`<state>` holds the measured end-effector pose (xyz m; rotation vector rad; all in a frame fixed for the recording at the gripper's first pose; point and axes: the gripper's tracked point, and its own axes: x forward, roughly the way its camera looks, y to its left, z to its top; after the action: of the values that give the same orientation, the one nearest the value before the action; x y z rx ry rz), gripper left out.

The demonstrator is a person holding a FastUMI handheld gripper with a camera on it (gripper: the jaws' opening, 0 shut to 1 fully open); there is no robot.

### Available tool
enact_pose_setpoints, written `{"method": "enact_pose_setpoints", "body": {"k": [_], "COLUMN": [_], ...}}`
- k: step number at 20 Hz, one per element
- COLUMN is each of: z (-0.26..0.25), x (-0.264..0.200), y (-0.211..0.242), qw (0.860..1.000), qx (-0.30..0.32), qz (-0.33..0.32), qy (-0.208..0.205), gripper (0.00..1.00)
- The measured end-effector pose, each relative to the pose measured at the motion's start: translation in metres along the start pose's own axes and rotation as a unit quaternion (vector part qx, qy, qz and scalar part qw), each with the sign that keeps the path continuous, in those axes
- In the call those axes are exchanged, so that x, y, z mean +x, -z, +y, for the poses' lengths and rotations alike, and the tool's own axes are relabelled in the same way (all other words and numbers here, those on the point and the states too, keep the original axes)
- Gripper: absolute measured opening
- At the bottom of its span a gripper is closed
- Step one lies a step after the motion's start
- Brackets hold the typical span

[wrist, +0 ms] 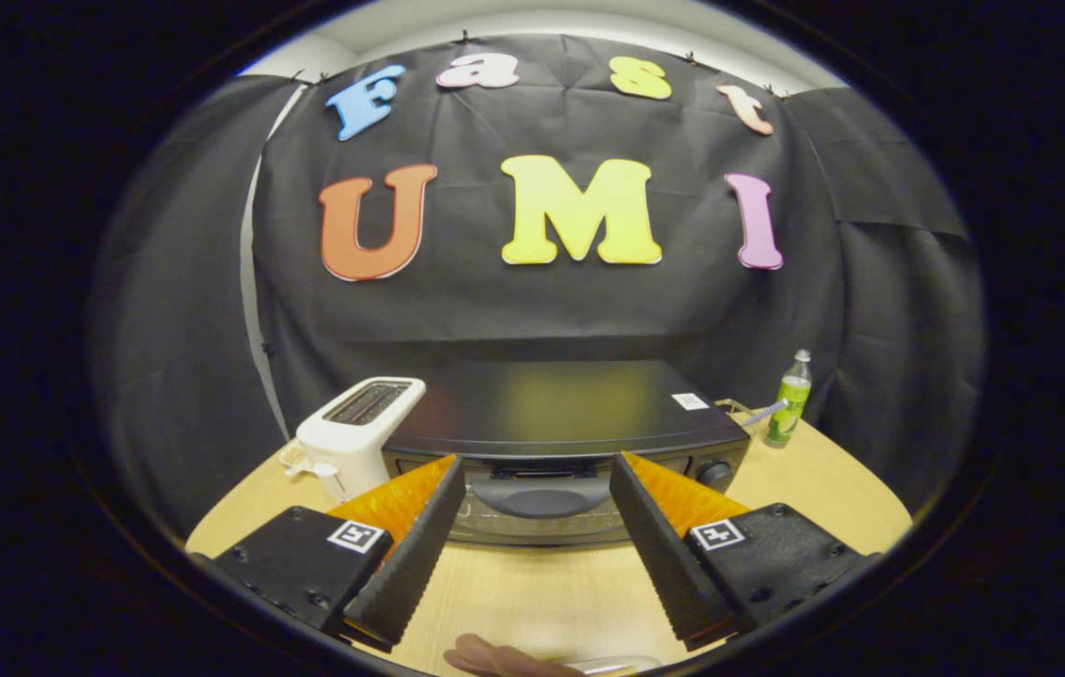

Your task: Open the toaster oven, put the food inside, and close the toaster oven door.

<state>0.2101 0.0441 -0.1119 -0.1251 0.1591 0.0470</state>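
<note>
A black toaster oven stands on the wooden table, its glass door shut and its dark handle facing me. My gripper is open, and the handle shows in the gap between the fingertips, a little beyond them. Nothing is held. Close below the fingers, at the near table edge, lies a brownish piece of food beside the rim of a clear dish, both only partly seen.
A white slot toaster stands just left of the oven. A green bottle stands at the back right, with a striped straw-like stick beside it. Black cloth walls close the booth behind the table.
</note>
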Motion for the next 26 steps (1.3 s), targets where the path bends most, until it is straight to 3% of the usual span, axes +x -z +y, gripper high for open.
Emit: {"method": "enact_pose_setpoints", "body": {"k": [7,13,18,26], "z": [-0.014,-0.008,-0.009,-0.011], "x": [0.048,0.048,0.029,-0.012], "y": [0.022,0.024,0.033,0.088], "qw": [0.999,1.000,1.000,0.999], "qx": [-0.019,0.010,0.001,-0.030], "qz": [0.001,0.000,0.001,0.003], "qy": [0.049,0.003,-0.007,-0.010], "gripper": [1.00,0.98,0.98,0.98]}}
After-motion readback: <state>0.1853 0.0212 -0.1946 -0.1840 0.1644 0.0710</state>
